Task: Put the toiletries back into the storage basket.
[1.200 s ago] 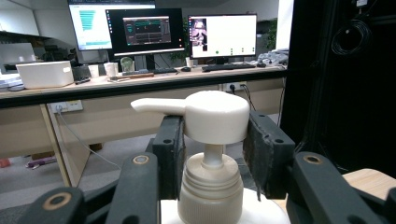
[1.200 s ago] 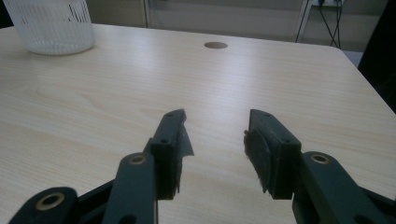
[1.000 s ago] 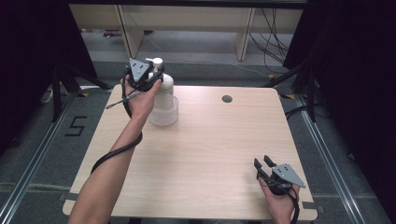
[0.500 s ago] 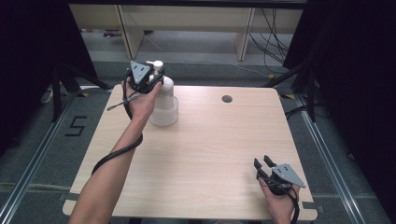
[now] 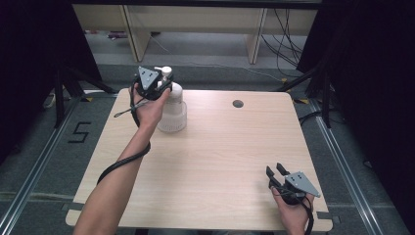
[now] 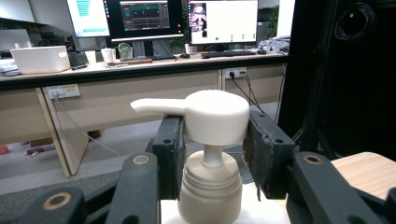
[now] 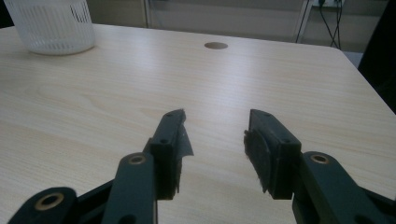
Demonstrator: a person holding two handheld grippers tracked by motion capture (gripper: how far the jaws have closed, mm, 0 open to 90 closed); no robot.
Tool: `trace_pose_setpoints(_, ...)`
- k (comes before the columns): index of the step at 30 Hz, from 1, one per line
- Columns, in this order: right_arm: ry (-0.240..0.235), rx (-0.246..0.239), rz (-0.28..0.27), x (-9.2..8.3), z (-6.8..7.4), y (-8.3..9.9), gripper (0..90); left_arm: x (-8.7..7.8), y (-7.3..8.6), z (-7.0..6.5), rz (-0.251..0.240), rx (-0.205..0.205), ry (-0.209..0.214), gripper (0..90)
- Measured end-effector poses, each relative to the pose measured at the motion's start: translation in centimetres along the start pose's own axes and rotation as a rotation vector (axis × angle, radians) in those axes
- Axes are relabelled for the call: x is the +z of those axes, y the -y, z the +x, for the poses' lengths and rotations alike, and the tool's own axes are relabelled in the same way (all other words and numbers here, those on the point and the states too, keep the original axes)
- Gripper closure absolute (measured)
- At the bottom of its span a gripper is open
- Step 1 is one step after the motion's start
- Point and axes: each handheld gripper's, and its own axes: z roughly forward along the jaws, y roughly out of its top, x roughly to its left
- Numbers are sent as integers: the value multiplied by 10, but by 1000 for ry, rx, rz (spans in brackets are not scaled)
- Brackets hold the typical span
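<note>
Nothing moved: left gripper (image 6: 212, 149) clamps pump bottle (image 5: 172, 110) (floor mark "5").

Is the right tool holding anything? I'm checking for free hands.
No, the right tool is open above the pale wooden table, with nothing between its jaws.

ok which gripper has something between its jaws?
The left gripper: its jaws flank the white pump bottle head. The right gripper is open over bare table.

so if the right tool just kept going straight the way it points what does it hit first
Probably nothing soon. The right tool sits open above bare table; the round hole lies ahead, while the white bottle stands off to the left. Depth is hard to judge.
</note>
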Motion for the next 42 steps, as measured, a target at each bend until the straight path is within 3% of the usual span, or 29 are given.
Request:
trace_pose_setpoints(21, 7, -4, -11, 0, 0, 0, 568, 4, 13, 0, 28, -11, 2, 587)
trace_pose_setpoints(25, 3, 23, -8, 0, 2, 0, 568, 4, 16, 1, 35, -12, 3, 587)
trace_pose_setpoints(31, 4, -1, -17, 1, 0, 0, 568, 4, 17, 2, 36, -13, 4, 586)
trace_pose_setpoints(32, -3, 45, 2, 0, 4, 0, 568, 4, 18, 2, 35, -13, 4, 586)
trace_pose_setpoints(33, 6, 1, 4, 0, 1, 0, 568, 4, 18, 2, 35, -14, 4, 586)
trace_pose_setpoints(42, 1, 7, 9, -1, 2, 0, 568, 0, 21, 7, 27, -23, -1, 582)
